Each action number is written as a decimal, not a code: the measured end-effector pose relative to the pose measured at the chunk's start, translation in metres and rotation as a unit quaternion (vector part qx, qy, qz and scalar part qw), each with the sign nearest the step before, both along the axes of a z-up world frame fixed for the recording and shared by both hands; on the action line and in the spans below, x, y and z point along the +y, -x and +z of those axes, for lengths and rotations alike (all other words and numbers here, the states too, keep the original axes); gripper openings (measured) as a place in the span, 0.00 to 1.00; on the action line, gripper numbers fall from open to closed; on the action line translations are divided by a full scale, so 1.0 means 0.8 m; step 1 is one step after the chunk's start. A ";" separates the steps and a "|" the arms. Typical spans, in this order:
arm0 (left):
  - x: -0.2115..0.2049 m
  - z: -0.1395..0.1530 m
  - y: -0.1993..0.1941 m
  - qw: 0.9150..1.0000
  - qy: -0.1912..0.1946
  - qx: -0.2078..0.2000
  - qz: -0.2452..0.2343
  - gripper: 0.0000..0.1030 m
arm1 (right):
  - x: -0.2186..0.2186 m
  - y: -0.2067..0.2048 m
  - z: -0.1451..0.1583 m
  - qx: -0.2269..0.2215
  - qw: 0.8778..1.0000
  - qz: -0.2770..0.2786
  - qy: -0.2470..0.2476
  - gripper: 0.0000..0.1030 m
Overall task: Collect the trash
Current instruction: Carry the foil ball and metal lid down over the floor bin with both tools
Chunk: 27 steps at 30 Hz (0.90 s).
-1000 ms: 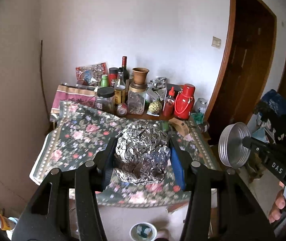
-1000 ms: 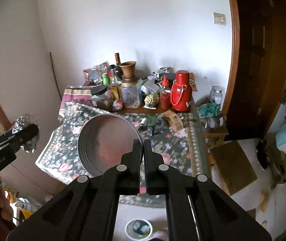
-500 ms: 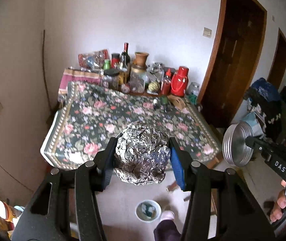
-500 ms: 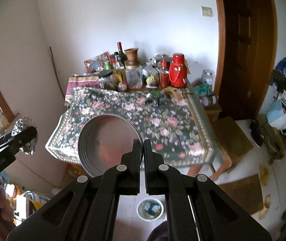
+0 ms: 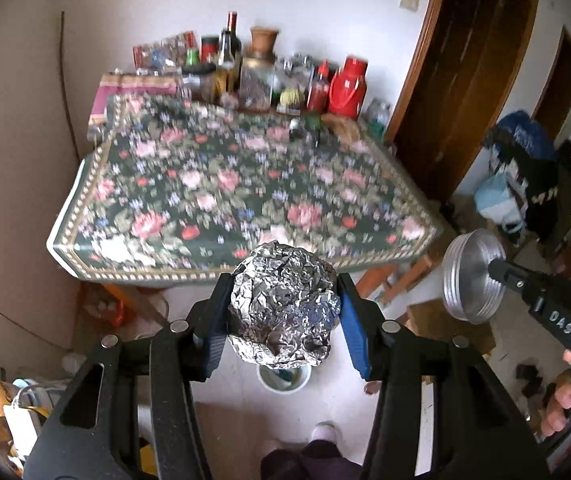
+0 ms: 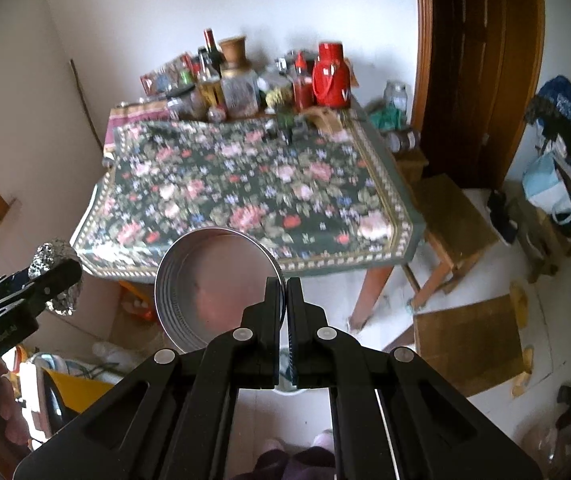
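Note:
A crumpled ball of aluminium foil (image 5: 283, 306) sits between the blue pads of my left gripper (image 5: 283, 312), which is shut on it. It hangs over the floor, just in front of the table's near edge. The foil ball (image 6: 55, 276) also shows at the left of the right wrist view. My right gripper (image 6: 284, 298) is shut on the rim of a round metal tin lid (image 6: 213, 288), held on edge; the lid (image 5: 471, 276) appears at the right in the left wrist view. A white bin (image 5: 283, 378) with trash in it stands on the floor directly below the foil ball.
A table with a floral cloth (image 5: 245, 184) stands ahead, with bottles, jars and a red thermos (image 5: 347, 86) crowded along its far edge by the wall. A wooden stool (image 6: 451, 216) and a board (image 6: 469, 340) lie right. Clutter fills the floor at left. The person's foot (image 5: 323, 432) is below.
Both grippers have drawn back from over the table and tilted downward. The table has receded in both views, and the white bin on the floor now lies just under the foil ball.

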<state>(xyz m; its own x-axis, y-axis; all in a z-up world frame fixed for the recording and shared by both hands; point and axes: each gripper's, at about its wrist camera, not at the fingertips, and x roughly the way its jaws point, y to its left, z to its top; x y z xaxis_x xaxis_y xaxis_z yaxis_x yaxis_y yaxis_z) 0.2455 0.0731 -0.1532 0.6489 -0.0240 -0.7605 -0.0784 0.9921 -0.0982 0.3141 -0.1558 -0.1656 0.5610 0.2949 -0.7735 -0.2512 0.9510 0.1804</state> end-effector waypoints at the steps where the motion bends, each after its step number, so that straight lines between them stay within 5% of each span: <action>1: -0.004 -0.015 -0.007 1.000 -0.003 0.014 0.004 0.48 | -0.003 -0.003 -0.009 0.007 1.000 0.003 0.000 0.03; 11: -0.030 -0.172 -0.062 0.996 0.009 0.086 0.017 0.48 | -0.015 -0.044 -0.137 0.056 0.997 0.029 0.050 0.03; 21: -0.016 -0.398 -0.070 0.984 -0.004 0.169 0.054 0.48 | 0.011 -0.065 -0.331 0.109 0.985 0.067 0.113 0.03; 27: 0.011 -0.497 -0.061 0.977 0.003 0.198 0.081 0.48 | 0.048 -0.076 -0.431 0.136 0.984 0.082 0.079 0.03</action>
